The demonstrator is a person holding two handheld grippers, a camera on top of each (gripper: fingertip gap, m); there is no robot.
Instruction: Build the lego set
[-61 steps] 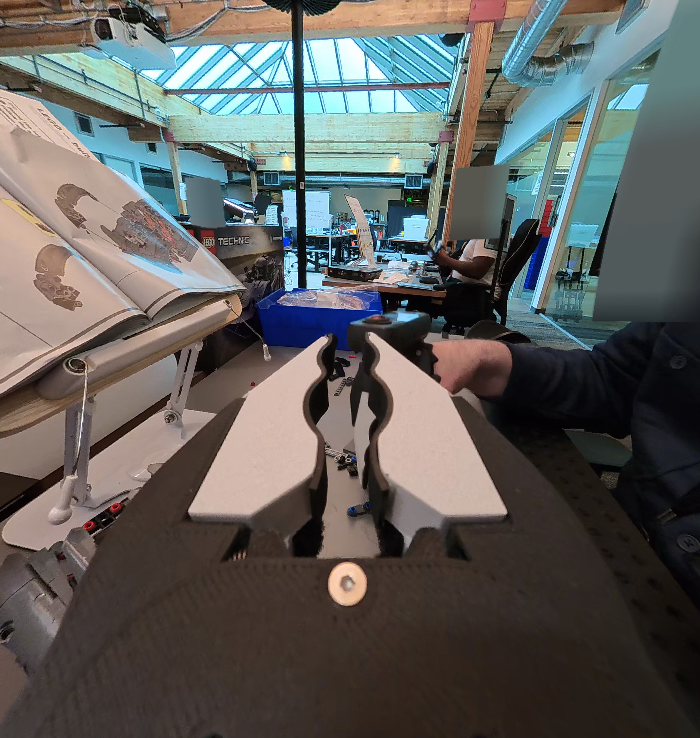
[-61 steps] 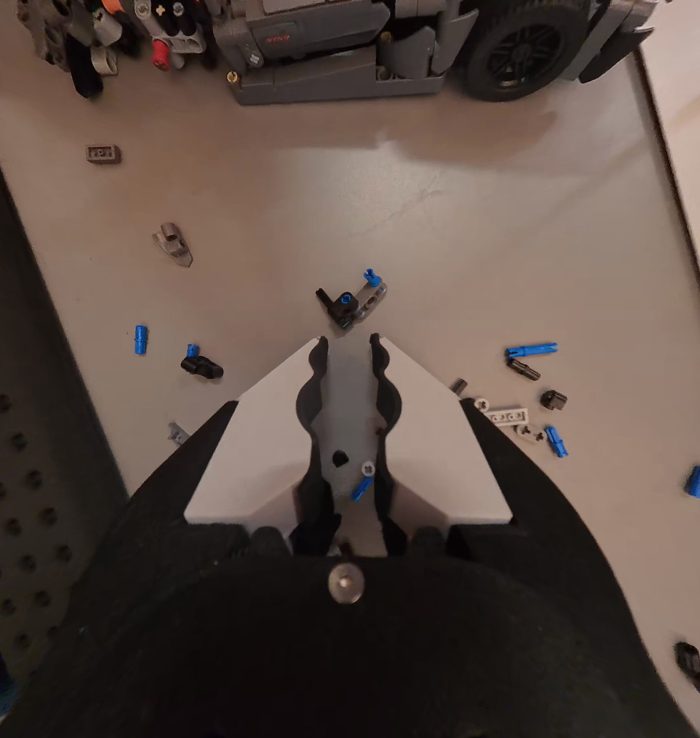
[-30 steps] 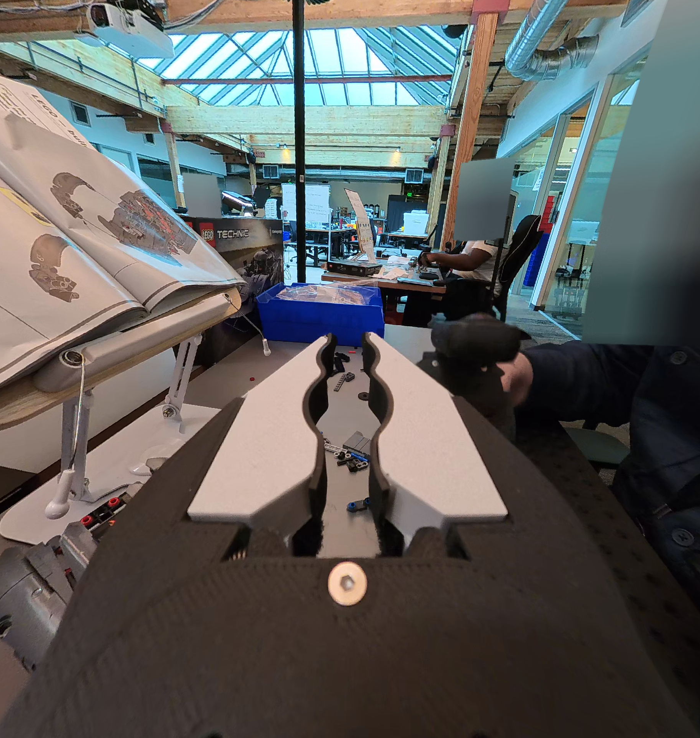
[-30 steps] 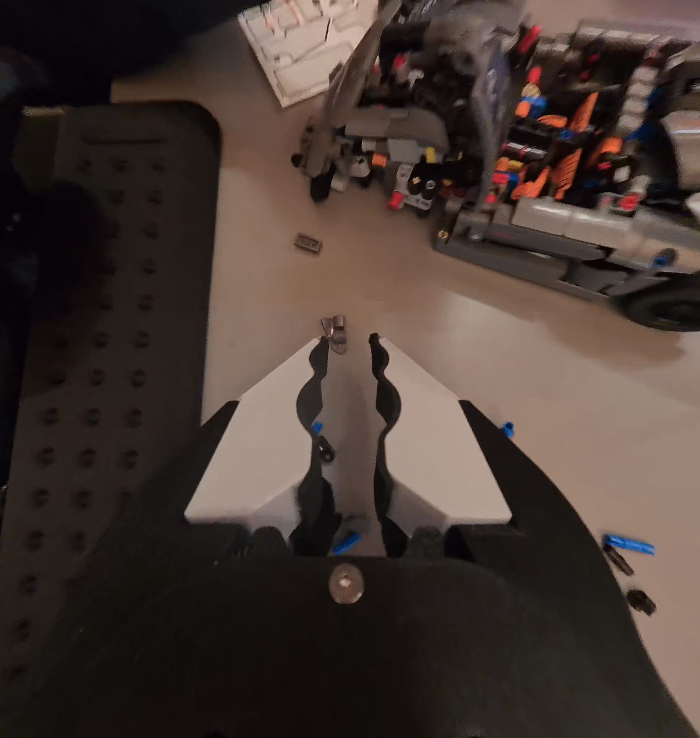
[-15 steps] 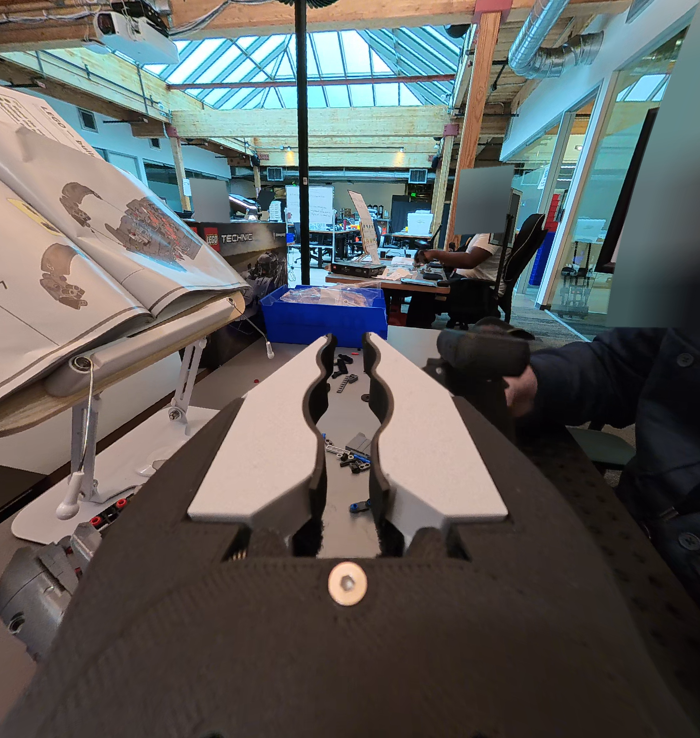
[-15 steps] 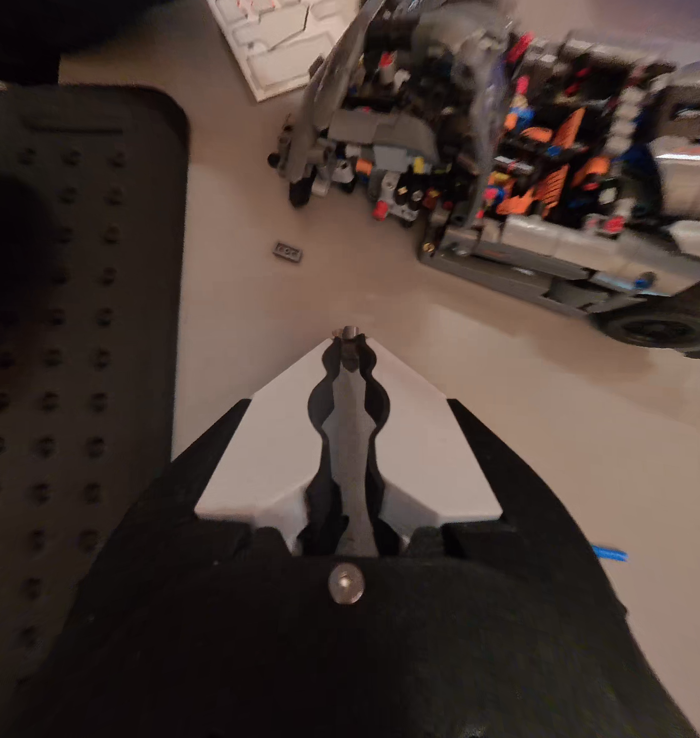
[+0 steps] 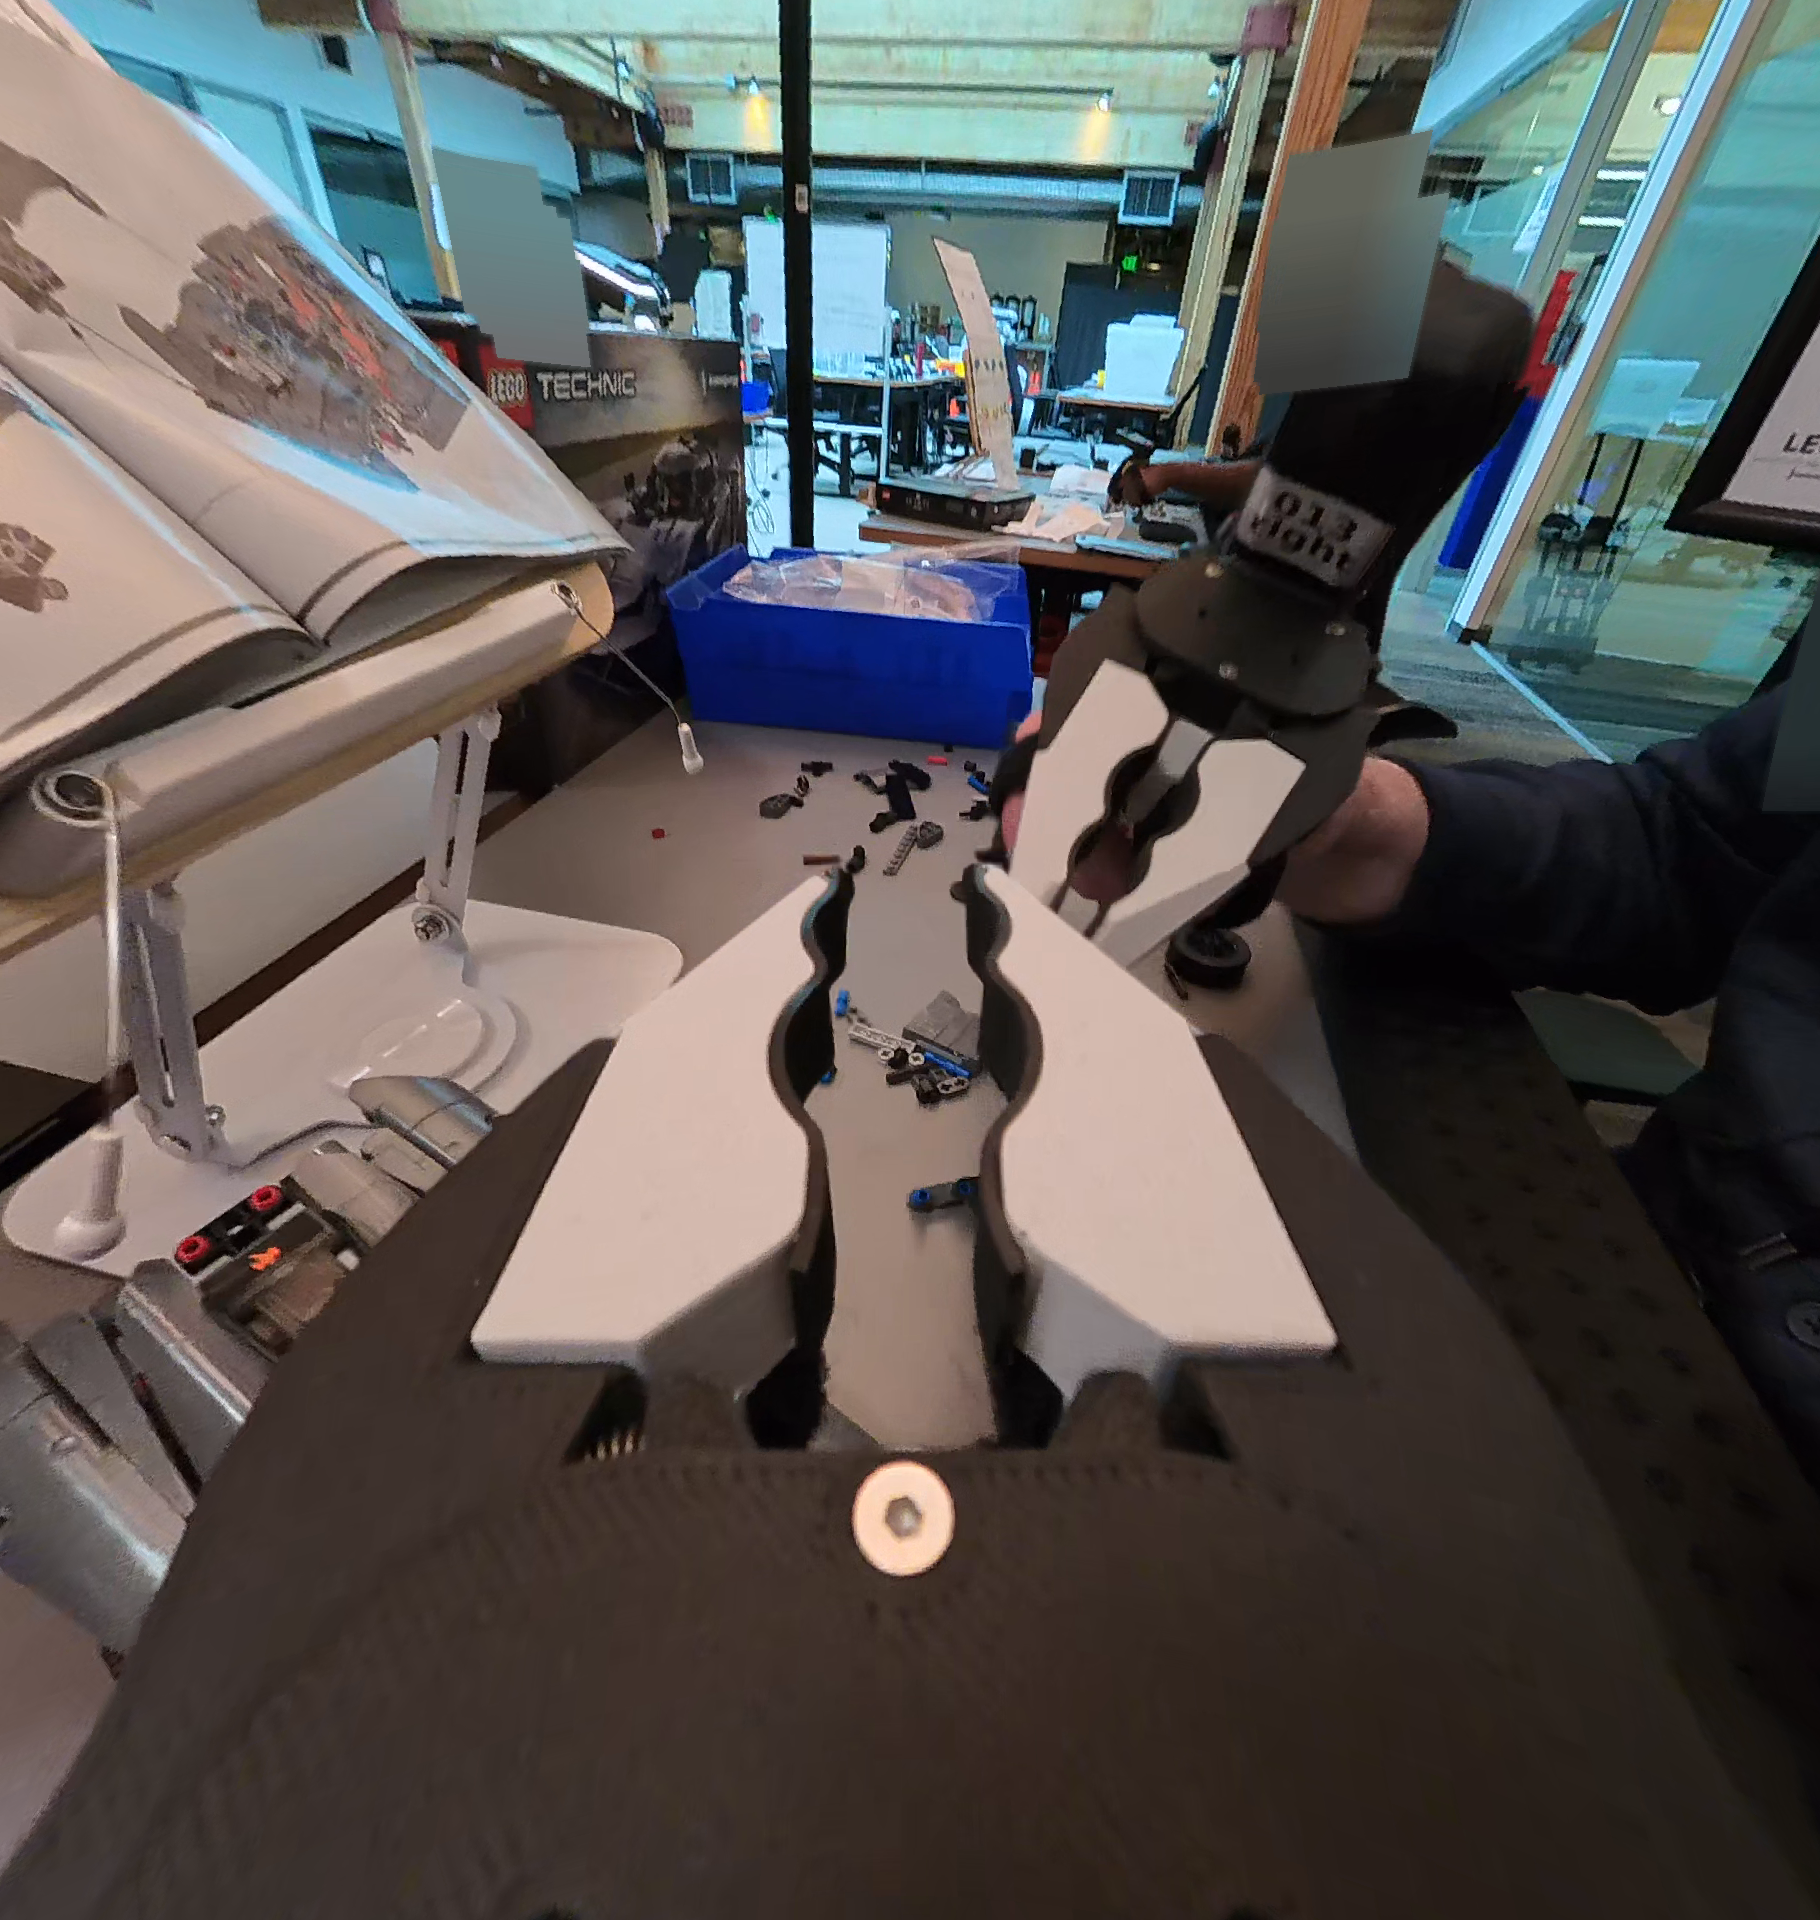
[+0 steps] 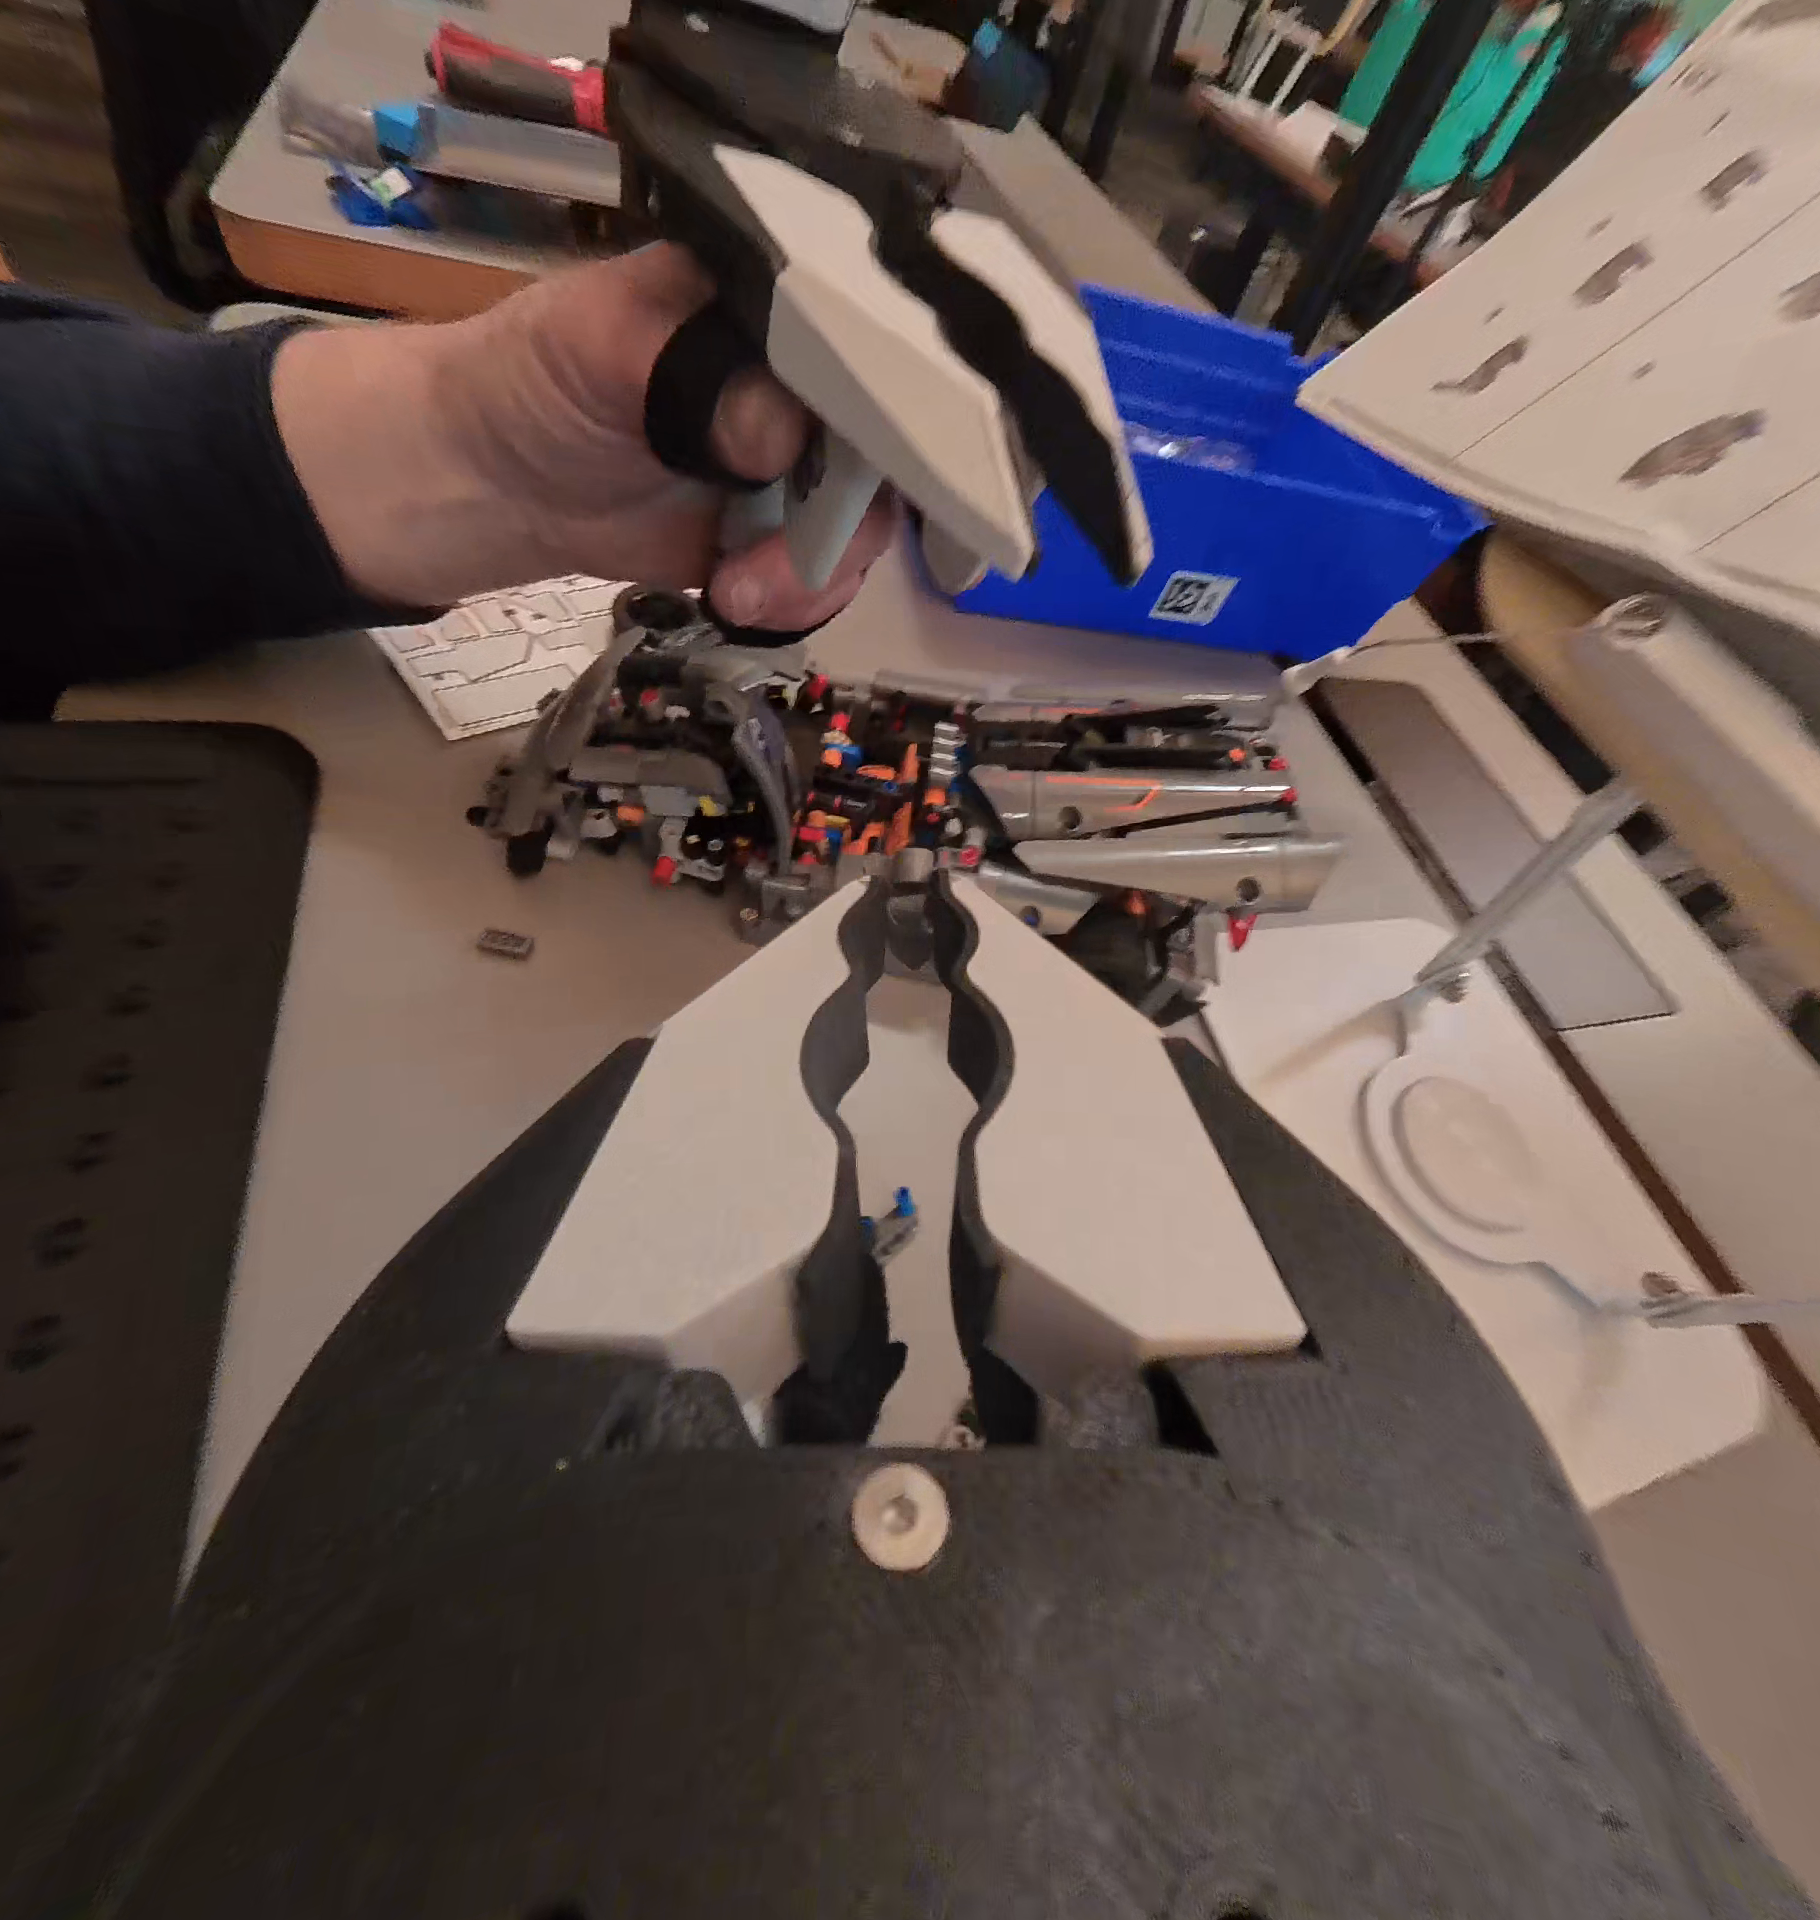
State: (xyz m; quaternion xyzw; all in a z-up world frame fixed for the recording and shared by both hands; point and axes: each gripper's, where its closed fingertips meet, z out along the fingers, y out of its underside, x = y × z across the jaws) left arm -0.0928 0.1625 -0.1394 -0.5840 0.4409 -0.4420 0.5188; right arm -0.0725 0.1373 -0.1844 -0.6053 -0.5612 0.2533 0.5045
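- My right gripper (image 8: 906,883) is off the table (image 8: 418,1091) now and pointed at the half-built car model (image 8: 1093,810). Its fingers are pinched on a small grey piece (image 8: 908,925) right at the tips.
- So the pick looks done, and I reckon the next job is lining that piece up with its spot on the model. The tips sit just in front of the car's near edge, and I can't tell if they touch it.
- My left gripper (image 7: 901,894) hangs above the table with its jaws apart and nothing between them. It's over the loose parts (image 7: 916,1049), not on the model.
- Versus half a second ago, the right gripper was down low and closing on that grey bit where it lay. A second back its fingers were spread around it.
- The left one has barely budged the whole time, same gap and same empty jaws.
- The piece is tiny and only held by the tips, so it could probably twist when I press it in.
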